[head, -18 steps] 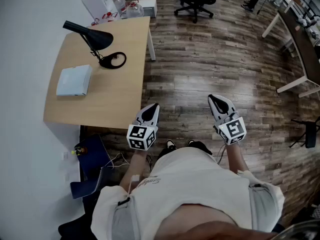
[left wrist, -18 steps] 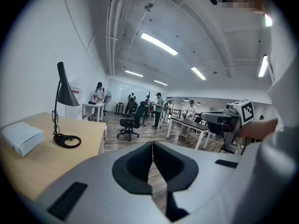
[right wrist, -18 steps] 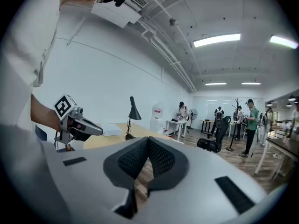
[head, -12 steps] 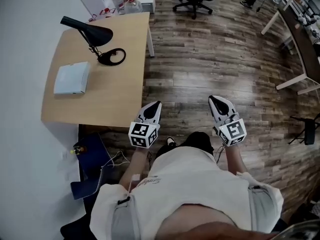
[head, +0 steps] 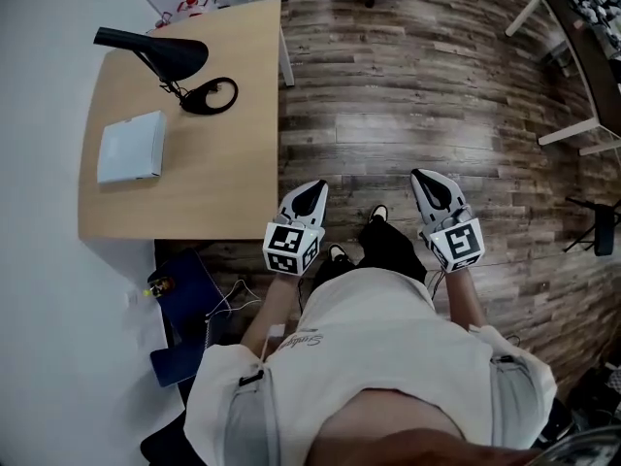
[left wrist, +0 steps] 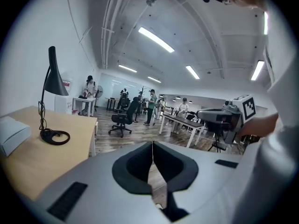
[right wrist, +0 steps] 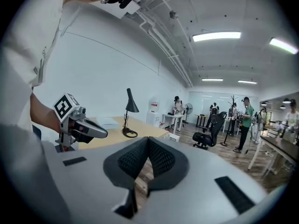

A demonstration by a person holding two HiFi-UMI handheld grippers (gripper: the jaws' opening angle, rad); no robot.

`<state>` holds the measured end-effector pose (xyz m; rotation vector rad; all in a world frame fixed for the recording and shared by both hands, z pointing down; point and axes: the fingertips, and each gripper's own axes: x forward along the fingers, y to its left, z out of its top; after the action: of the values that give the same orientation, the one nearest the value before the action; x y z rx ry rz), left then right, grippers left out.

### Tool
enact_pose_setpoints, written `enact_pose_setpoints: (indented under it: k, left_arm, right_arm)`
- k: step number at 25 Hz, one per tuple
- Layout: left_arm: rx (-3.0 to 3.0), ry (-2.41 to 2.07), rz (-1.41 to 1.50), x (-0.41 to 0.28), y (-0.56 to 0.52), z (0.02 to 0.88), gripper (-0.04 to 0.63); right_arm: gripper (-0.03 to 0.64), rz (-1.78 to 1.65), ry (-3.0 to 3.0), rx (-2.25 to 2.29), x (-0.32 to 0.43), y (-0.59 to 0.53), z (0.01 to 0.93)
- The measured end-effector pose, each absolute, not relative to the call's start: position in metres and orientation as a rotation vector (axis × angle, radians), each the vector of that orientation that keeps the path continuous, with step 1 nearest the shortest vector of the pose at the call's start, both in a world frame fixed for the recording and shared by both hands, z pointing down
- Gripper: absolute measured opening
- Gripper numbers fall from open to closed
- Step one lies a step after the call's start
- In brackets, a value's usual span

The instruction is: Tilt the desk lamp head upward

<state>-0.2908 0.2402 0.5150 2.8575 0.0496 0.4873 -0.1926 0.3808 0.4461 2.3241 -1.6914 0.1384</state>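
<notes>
On the wooden worktop (head: 218,163), far to the left, the black desk lamp (head: 160,56) is stood near a white box (head: 131,148). Both the left tongs (head: 312,192) and the right tongs (head: 427,184) are held over the floor (head: 388,95), well apart from the lamp, pressed tight together with nothing gripped.

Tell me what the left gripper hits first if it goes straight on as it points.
Probably nothing near: the left gripper points past the right edge of the desk, over open wood floor; the desk lamp sits off to its left.
</notes>
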Motion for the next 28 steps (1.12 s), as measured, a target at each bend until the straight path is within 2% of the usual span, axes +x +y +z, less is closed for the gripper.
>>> enact_pose_setpoints:
  k: [6,11,16,22,28]
  left_arm:
    - [2.805,0.015,0.561,-0.260,0.233,0.534,0.017]
    - [2.827,-0.094,0.564,-0.210,0.196,0.526,0.017]
    - [2.789,-0.256,0.576,-0.161,0.165,0.530,0.017]
    - [2.770,-0.403,0.497,-0.090,0.137,0.507,0.017]
    - [2.737,-0.531,0.434,-0.038,0.104,0.498,0.017]
  right_arm:
    - [-0.005,0.169,-1.707,2.321,-0.154,0.370,0.460]
    - [-0.005,0.216,-1.814,2.325,-0.091,0.331,0.478]
    - [-0.005,0.107,-1.900,2.261,-0.007,0.283,0.463]
    - [-0.005,0.116,-2.021,2.146,0.076,0.240,0.470]
    - [-0.005,0.104,-2.127,2.070,0.124,0.202,0.477]
